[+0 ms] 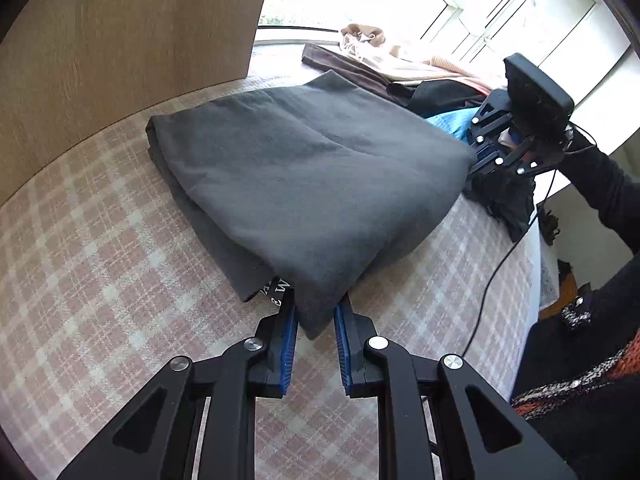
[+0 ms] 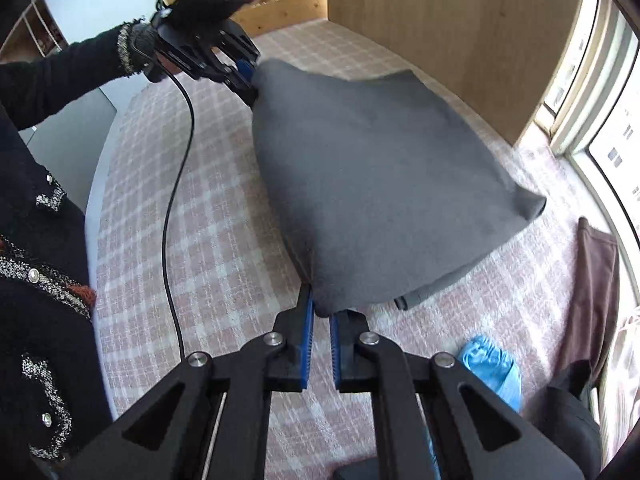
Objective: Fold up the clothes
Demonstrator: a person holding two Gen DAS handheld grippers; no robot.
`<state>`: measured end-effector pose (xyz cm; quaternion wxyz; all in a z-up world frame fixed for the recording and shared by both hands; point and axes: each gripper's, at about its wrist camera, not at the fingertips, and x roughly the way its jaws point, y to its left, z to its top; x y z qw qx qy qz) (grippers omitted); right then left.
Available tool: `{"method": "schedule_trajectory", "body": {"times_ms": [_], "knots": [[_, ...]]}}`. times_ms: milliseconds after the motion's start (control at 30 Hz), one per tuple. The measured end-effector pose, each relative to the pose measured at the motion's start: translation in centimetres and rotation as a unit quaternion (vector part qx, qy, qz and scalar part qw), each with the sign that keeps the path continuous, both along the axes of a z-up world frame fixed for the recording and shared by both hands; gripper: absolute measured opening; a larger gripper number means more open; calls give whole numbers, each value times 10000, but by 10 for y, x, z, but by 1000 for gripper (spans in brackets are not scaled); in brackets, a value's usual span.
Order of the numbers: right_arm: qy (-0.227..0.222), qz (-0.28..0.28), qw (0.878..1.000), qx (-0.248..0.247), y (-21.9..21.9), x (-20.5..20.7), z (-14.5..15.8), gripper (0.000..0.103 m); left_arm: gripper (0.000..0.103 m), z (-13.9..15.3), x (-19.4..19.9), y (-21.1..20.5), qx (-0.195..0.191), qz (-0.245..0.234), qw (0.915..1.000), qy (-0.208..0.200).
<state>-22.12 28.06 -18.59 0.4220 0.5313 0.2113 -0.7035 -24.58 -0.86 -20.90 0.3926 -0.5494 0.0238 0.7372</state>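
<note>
A dark grey garment (image 1: 304,176) lies partly folded on the pink checked bedspread (image 1: 92,264), its top layer lifted and stretched between both grippers. My left gripper (image 1: 315,316) is shut on the near corner of the grey garment, and a black waistband with white letters (image 1: 278,290) peeks out beside it. In the right wrist view the grey garment (image 2: 380,176) spreads ahead, with my right gripper (image 2: 322,314) shut on its near corner. The left gripper (image 2: 246,80) shows at the far corner, held by a black-sleeved hand. The right gripper (image 1: 486,160) grips the far corner in the left wrist view.
A wooden panel (image 1: 120,48) stands along the bed's far side. Other clothes pile near the window: a brown garment (image 2: 592,280), a blue item (image 2: 492,372), black cloth (image 1: 504,204). A black cable (image 2: 176,200) trails over the bedspread. The person's black patterned jacket (image 2: 36,280) is close by.
</note>
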Motion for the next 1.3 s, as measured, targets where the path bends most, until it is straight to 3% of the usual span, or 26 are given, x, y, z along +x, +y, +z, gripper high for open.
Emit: {"method": "schedule_trajectory", "body": {"times_ms": [133,200,233,267,333,400,567,600,667,767,800,900,933,1067,1167,1233,1300], "knots": [[-363,-147,9985,395,2,9,-25,6,10,-32,17,8,-406,-160,9984,-365],[-542,-221,9965,589,4,14,-37,6,8,-32,22,-2,-361,-37,9984,-423],[-448,-345,9977,373,8,14,-28,8,8,-27,25,-7,-269,33,9989,-391],[-353,-469,9981,160,13,14,-19,11,8,-23,27,-11,-239,47,9991,-337],[-183,-399,9989,140,7,12,-19,32,8,-16,28,-14,-260,0,9995,-203],[-13,-329,9994,120,1,10,-18,37,8,-13,28,-14,-313,-73,9994,-97],[-50,-67,9997,210,-15,8,-23,34,8,-22,17,8,-487,-323,9983,28],[-80,-11,9997,234,-18,8,-25,15,8,-24,15,12,-470,-341,9983,22],[-140,103,9995,282,-24,7,-27,10,8,-25,13,19,-463,-391,9982,32],[89,112,9996,-260,-15,8,16,9,5,-4,21,12,-139,-412,9990,133],[156,10,9994,-297,-8,5,16,8,5,-3,23,8,-84,-382,9992,104],[-188,-105,9986,481,-5,5,-28,8,1,-30,31,8,-718,-479,9960,-234],[-248,-30,9972,710,-6,10,-40,3,1,-32,35,7,-807,-515,9949,-303],[-133,-432,9989,79,13,15,-24,3,1,6,39,10,-635,-408,9971,10],[-62,-729,9973,71,29,9,-20,7,6,43,33,36,-625,-678,9941,564],[-126,-672,9976,67,31,10,-24,20,11,47,23,57,-598,-924,9918,646],[22,-529,9986,92,28,14,-29,25,9,32,9,76,-691,-1056,9906,529]]}}
